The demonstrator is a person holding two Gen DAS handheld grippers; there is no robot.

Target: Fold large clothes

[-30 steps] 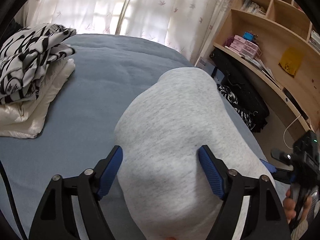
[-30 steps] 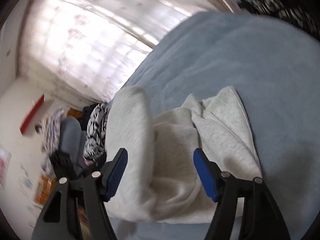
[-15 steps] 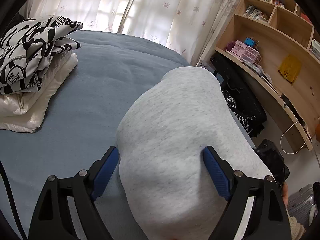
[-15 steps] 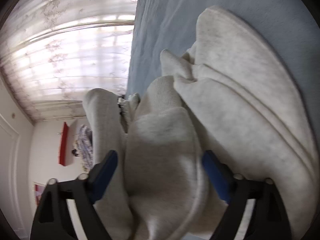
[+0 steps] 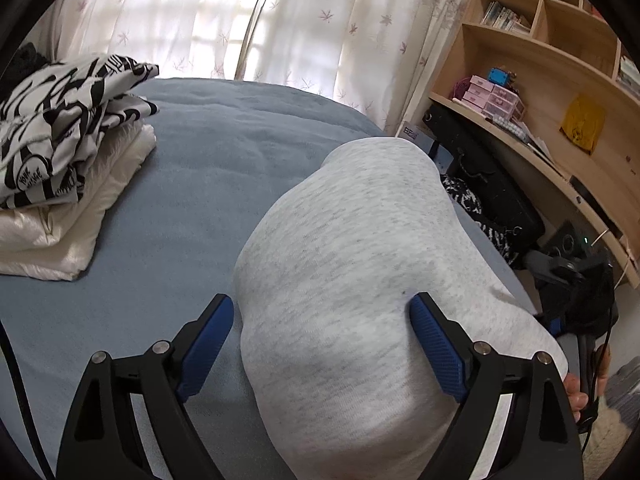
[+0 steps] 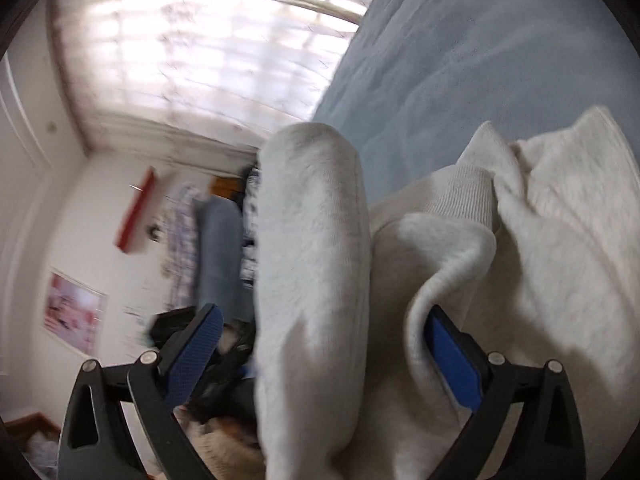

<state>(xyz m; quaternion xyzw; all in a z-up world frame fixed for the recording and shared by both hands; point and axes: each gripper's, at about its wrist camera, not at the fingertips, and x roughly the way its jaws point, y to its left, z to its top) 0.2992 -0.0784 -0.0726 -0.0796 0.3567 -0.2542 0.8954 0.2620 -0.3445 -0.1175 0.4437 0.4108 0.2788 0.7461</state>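
where it lies, grey sweatshirt (image 5: 372,264) lengthwise away

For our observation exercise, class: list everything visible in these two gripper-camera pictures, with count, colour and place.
Sweatshirt: one, light grey, folded on the bed's right side, between both grippers' fingers.
Bed cover: one, blue-grey, under everything.
Patterned garment: one, black and white, folded on the stack at left.
Cream bedding: one folded pile, cream, under the patterned garment.
Curtains: sheer white with leaf print, behind the bed.
Shelving: one unit, pale wood, right, holding books.
Drawer boxes: a few, pink, on the shelf.
Left gripper: one, black with blue pads, open, jaws just widening.
Right gripper: one, same colours, open, jaws just widened around the sweatshirt.
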